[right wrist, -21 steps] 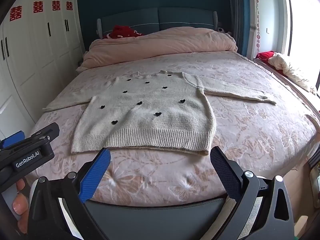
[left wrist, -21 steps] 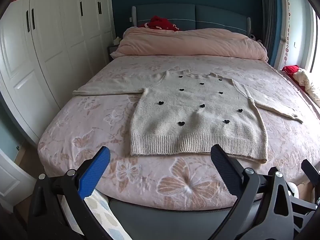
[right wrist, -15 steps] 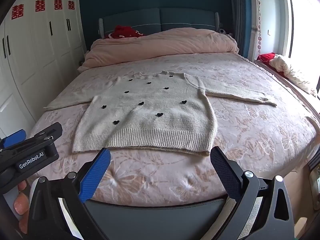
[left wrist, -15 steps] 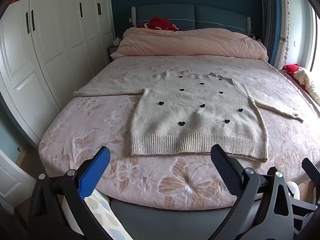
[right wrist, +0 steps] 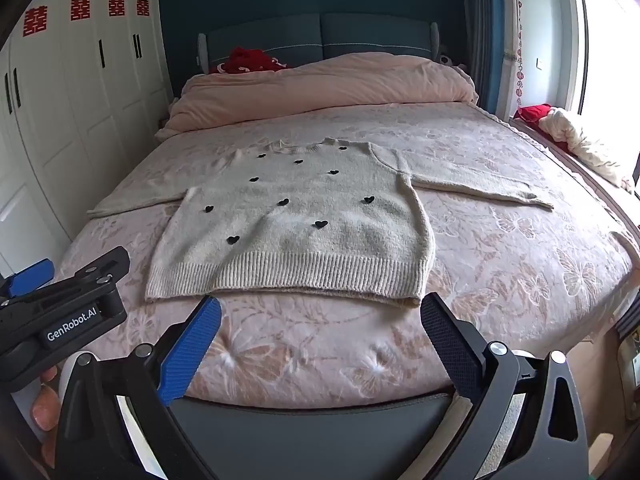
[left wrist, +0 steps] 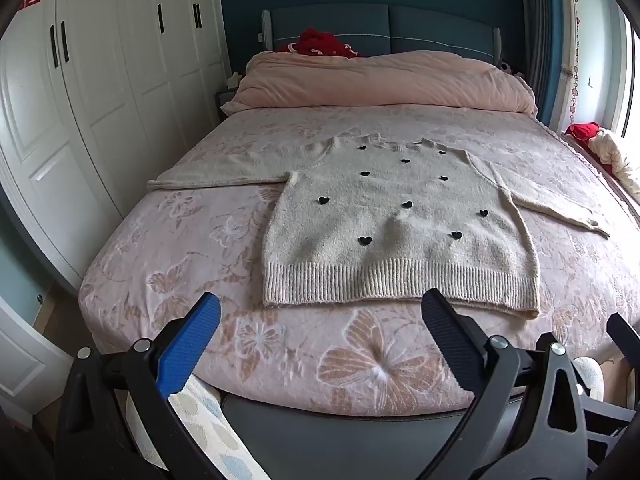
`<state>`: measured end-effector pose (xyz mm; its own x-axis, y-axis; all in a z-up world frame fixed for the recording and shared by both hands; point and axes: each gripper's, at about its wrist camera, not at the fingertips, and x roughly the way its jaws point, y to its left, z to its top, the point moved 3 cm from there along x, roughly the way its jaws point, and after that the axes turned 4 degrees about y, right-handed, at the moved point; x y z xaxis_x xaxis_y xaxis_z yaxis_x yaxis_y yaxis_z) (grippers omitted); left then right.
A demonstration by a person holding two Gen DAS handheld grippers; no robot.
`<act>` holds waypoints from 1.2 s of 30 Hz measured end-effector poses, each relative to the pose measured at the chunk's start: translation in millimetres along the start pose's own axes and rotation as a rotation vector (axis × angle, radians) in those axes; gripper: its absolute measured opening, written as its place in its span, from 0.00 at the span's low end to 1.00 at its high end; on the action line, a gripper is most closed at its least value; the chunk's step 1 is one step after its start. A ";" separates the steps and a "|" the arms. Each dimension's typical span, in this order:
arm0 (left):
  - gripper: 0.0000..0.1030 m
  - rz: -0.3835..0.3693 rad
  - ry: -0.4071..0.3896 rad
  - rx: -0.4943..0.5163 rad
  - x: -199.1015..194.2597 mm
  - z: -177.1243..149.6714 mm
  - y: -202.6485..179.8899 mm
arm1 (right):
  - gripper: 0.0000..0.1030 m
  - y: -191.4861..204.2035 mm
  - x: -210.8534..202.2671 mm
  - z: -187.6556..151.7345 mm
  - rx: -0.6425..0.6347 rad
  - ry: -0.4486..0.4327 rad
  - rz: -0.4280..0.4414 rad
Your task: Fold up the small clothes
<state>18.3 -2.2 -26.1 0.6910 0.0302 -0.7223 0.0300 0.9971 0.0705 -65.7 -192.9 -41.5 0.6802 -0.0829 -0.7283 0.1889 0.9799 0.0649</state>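
Observation:
A cream knit sweater (left wrist: 392, 224) with small black hearts lies flat, front up, on the pink floral bedspread (left wrist: 200, 248), both sleeves spread out to the sides, ribbed hem toward me. It also shows in the right wrist view (right wrist: 296, 224). My left gripper (left wrist: 320, 320) is open and empty, hovering above the foot of the bed just short of the hem. My right gripper (right wrist: 320, 320) is open and empty, also just short of the hem. The left gripper's body (right wrist: 64, 316) shows at the left of the right wrist view.
A rolled pink duvet (left wrist: 384, 80) and red cloth (left wrist: 316, 42) lie at the headboard. White wardrobes (left wrist: 100, 100) stand close along the bed's left side. Clothes (right wrist: 576, 144) are piled on the window ledge at right. The grey bed frame (right wrist: 320, 424) is below the grippers.
Both grippers have drifted slightly forward and up toward the bed. The sweater has not moved and both stay open.

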 end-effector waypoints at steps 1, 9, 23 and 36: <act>0.95 0.001 -0.001 -0.002 0.5 -0.2 0.5 | 0.95 -0.1 0.2 -0.1 0.000 0.000 0.001; 0.95 0.005 0.001 0.003 0.2 -2.0 -0.2 | 0.95 0.7 0.2 -0.5 0.002 -0.002 0.000; 0.95 0.001 0.005 0.005 0.8 -3.4 -1.6 | 0.95 0.1 -0.8 -3.7 0.003 0.001 0.004; 0.95 0.005 0.007 0.002 1.9 -3.4 -0.6 | 0.95 -0.8 -2.6 -0.8 0.002 -0.005 -0.011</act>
<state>17.2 -2.5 -29.9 0.6858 0.0360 -0.7269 0.0283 0.9967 0.0760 -68.2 -193.3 -40.2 0.6817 -0.0942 -0.7255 0.1976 0.9785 0.0586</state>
